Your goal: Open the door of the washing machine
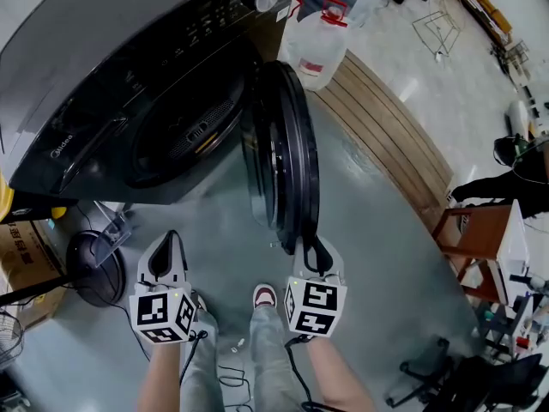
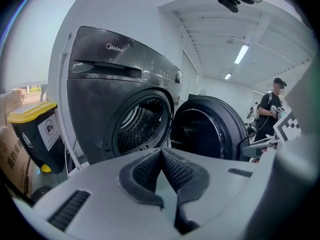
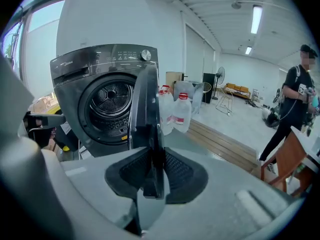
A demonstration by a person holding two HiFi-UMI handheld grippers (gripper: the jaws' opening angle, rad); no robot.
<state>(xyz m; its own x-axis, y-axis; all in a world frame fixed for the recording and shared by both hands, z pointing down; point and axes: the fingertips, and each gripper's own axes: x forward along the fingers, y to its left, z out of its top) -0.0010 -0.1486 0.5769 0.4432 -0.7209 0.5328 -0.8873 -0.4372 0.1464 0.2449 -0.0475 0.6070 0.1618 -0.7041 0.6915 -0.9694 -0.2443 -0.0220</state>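
Right gripper [image 3: 154,170] clamped on open door [image 3: 145,101] rim; left gripper [image 2: 161,159] closed, empty, clear of it.

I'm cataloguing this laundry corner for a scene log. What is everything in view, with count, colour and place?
washing machine: one, dark grey, upper left
door: one, black, round, swung open, centre
water jugs: two, clear with red caps, right of the machine
wooden boards: one strip, brown, on the floor to the right
bin: one, black with yellow lid, left of the machine
cardboard box: one, brown, far left
wooden frame: one, reddish brown, right edge
bystander: one, dressed in black, right background
left tongs: one, grey, shut, empty, lower left
right tongs: one, grey, shut on the door's edge
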